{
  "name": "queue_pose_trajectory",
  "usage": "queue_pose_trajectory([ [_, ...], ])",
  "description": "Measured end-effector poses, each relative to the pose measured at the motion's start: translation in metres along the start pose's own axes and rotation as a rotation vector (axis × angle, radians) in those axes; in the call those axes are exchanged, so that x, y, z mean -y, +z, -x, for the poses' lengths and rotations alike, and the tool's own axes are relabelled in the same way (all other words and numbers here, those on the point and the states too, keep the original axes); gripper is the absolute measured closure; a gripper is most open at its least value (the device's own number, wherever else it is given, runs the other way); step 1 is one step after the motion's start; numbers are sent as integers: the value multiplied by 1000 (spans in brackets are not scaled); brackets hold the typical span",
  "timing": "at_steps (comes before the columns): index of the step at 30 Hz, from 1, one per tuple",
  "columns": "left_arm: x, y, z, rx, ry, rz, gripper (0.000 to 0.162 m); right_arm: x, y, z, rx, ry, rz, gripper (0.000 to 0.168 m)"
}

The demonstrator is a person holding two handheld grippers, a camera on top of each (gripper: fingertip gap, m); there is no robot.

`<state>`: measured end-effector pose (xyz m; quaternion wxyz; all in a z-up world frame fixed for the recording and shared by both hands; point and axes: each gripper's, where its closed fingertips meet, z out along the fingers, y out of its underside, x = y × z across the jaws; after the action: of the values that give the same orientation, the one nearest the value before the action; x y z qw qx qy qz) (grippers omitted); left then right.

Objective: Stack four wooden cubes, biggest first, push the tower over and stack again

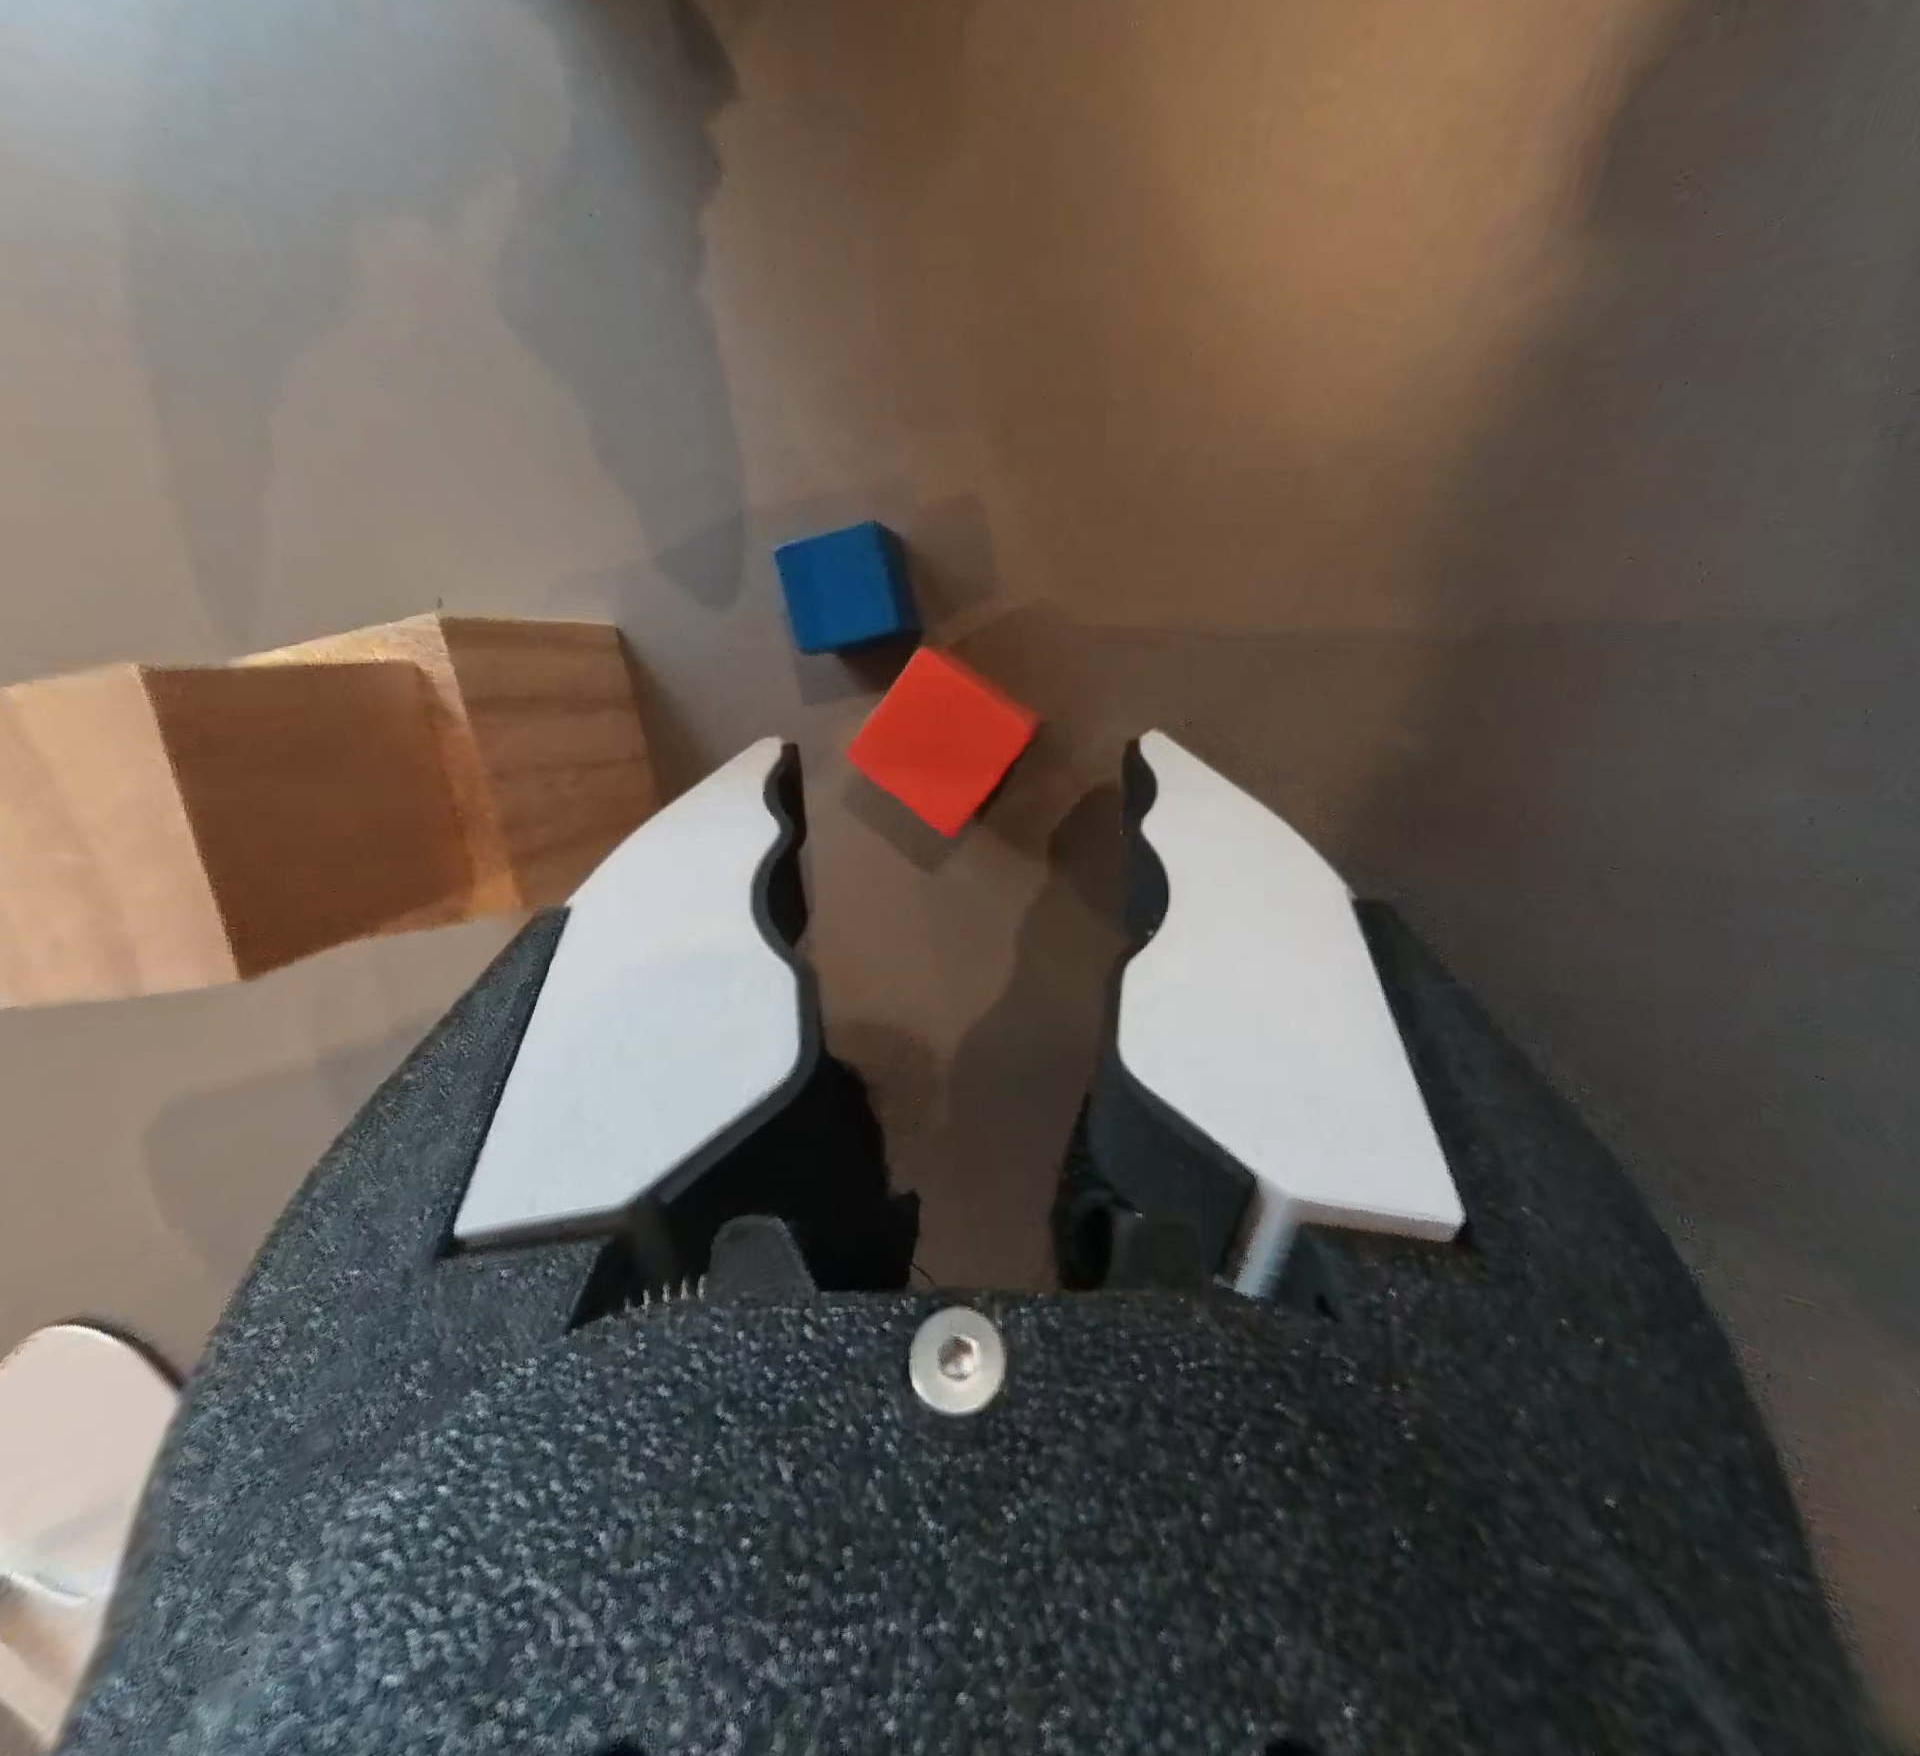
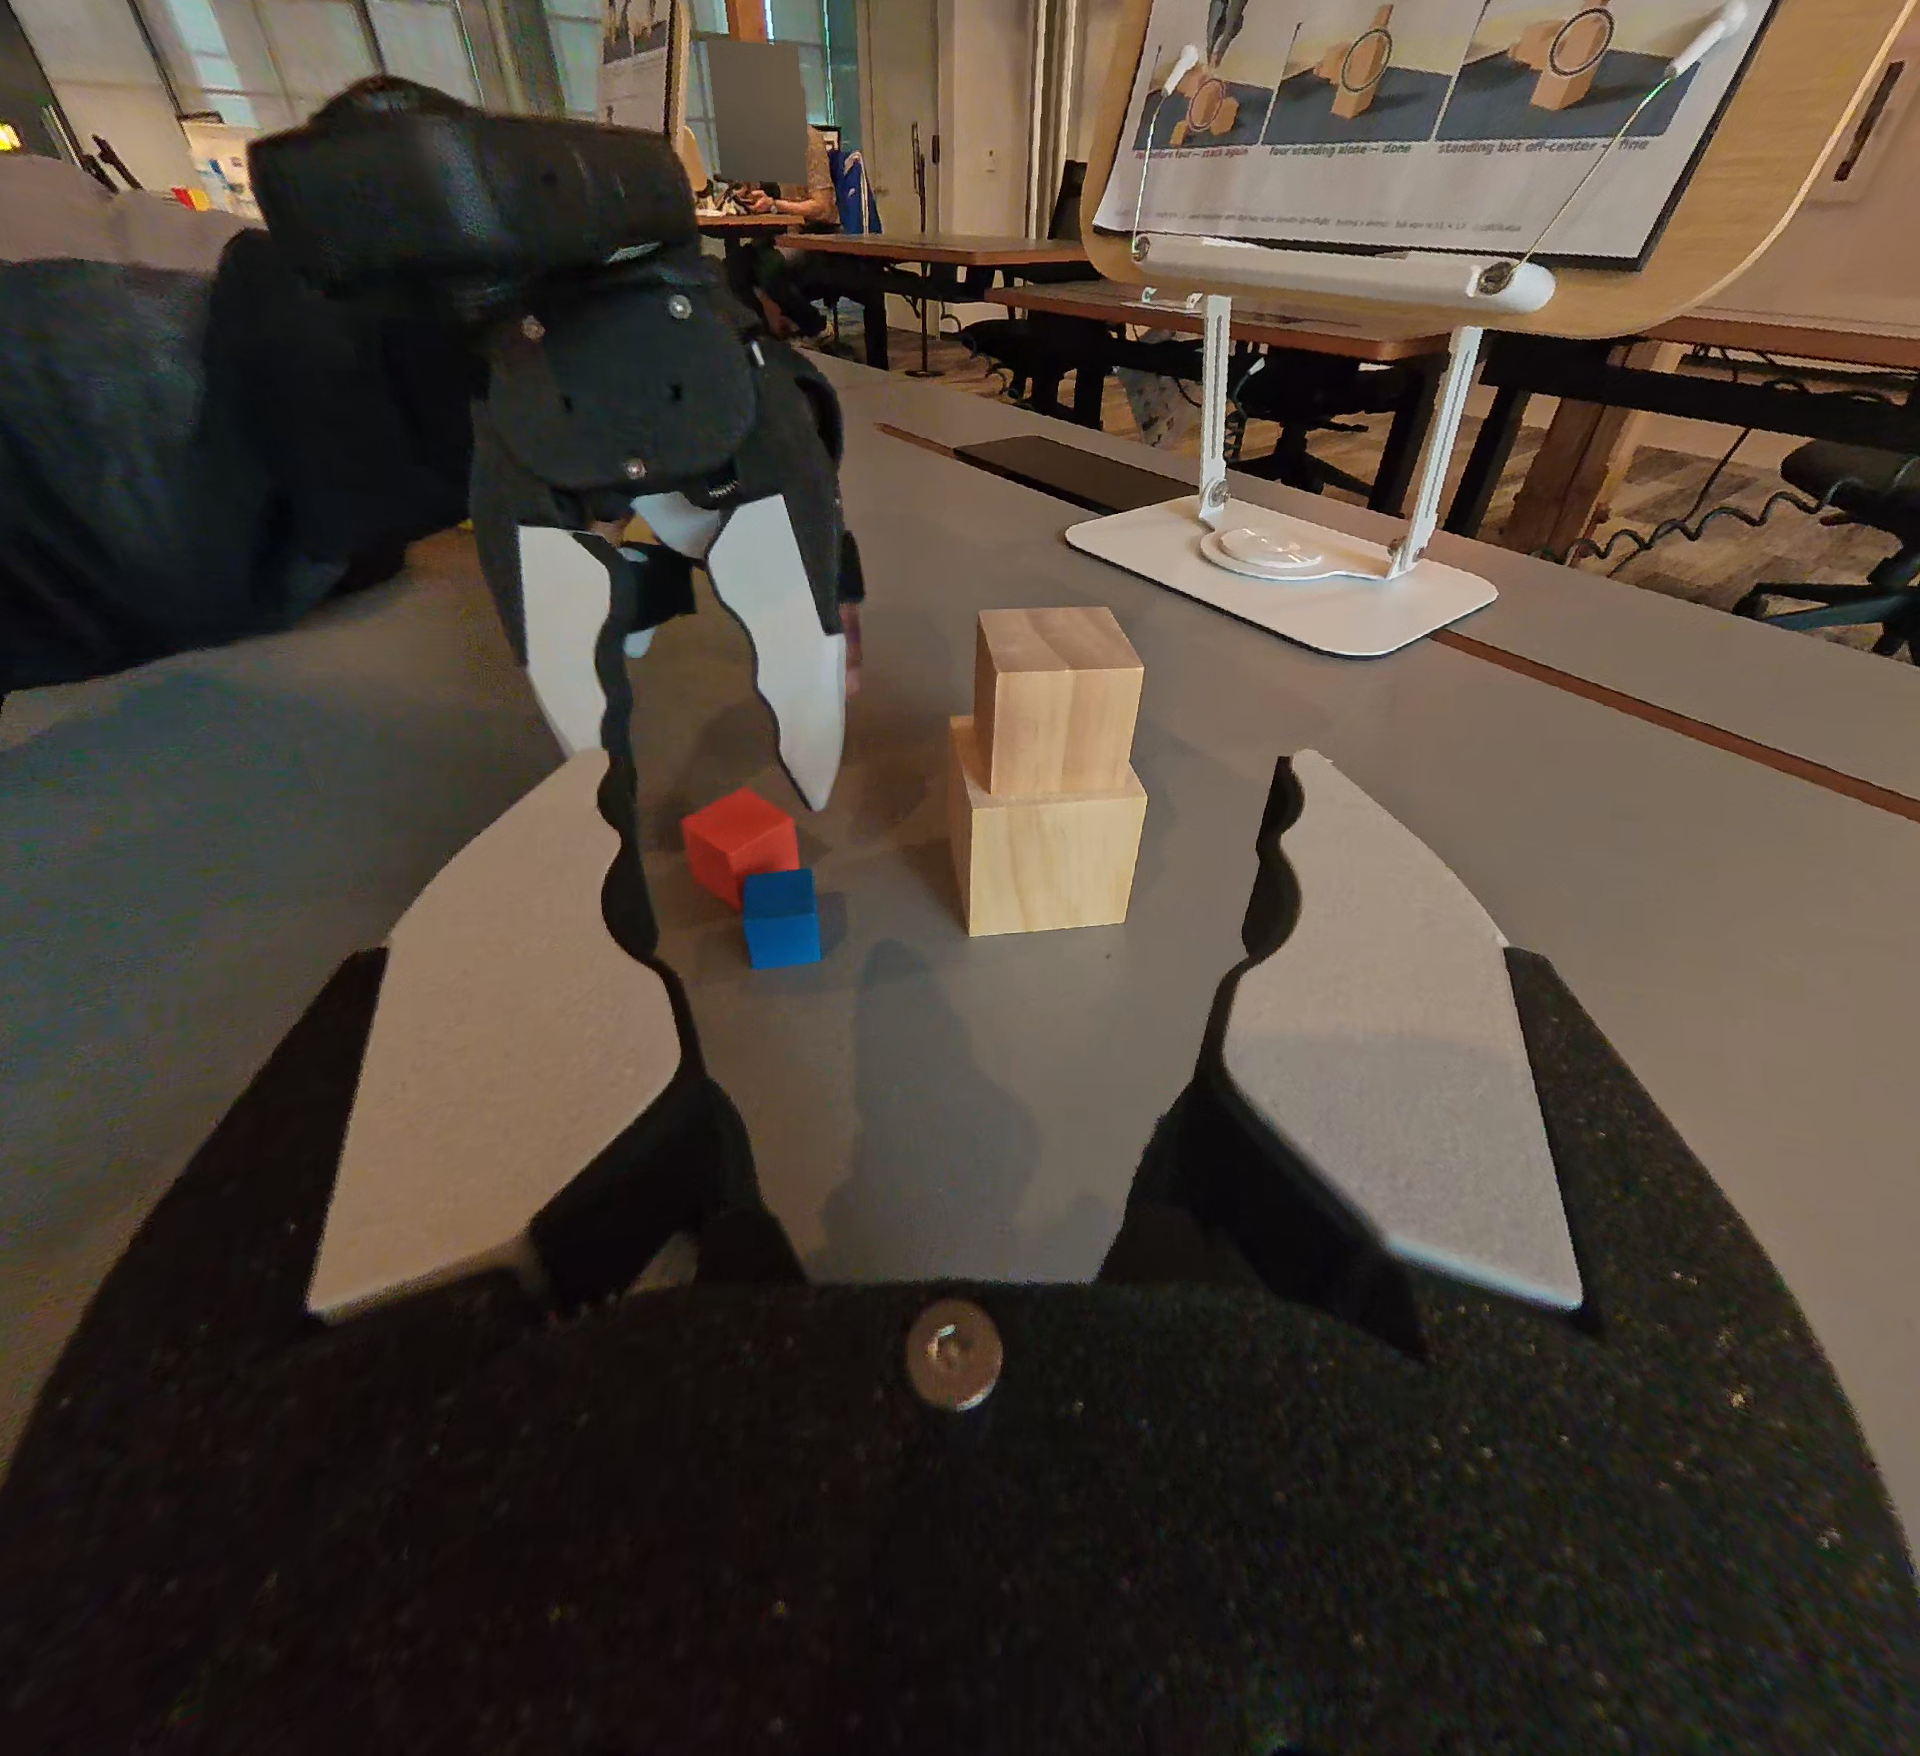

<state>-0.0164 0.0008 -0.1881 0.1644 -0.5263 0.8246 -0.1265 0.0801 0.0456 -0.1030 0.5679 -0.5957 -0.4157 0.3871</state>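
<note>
Right wrist view looks along a grey table (image 2: 1558, 875). At 1 o'clock a white stand (image 2: 1288, 563) carries a wooden board (image 2: 1683, 252) with a printed sheet (image 2: 1455, 23) clipped to it. Left of centre the left gripper (image 2: 717, 771) hangs over the table, tips down, jaws spread wide and empty. Near centre the big cube (image 2: 1049, 859) sits on the table with the second cube (image 2: 1060, 698) on top, set slightly off-centre. At 9 o'clock from that pair lies the red cube (image 2: 732, 839), just under the left gripper's tips, with the smaller blue cube (image 2: 781, 919) touching its near corner. Nothing stands between the left gripper and the red cube. The right gripper (image 2: 951, 771) is low, wide apart and empty, well short of the cubes.

Left wrist view shows the red cube just ahead of the open tips, the stack at 9 o'clock.
</note>
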Motion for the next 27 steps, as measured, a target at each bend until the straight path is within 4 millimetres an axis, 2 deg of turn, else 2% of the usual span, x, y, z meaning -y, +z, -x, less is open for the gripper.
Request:
queue_pose_trajectory([
  [7, 5, 2, 4, -84, 152, 61, 114, 0, 0, 0, 2, -2, -1, 56],
  [19, -3, 12, -1, -171, 168, 120, 132, 0, 0, 2, 7, -9, 0, 56],
  [21, -4, 5, -2, -179, 117, 110, 132, 0, 0, 1, 7, -7, 0, 56],
  [24, 0, -17, -1, -176, 20, 65, 132, 0, 0, 1, 7, -7, -1, 56],
  [27, 5, -50, 18, -86, -54, 32, 132, 0, 0, 1, 8, -7, 3, 56],
])
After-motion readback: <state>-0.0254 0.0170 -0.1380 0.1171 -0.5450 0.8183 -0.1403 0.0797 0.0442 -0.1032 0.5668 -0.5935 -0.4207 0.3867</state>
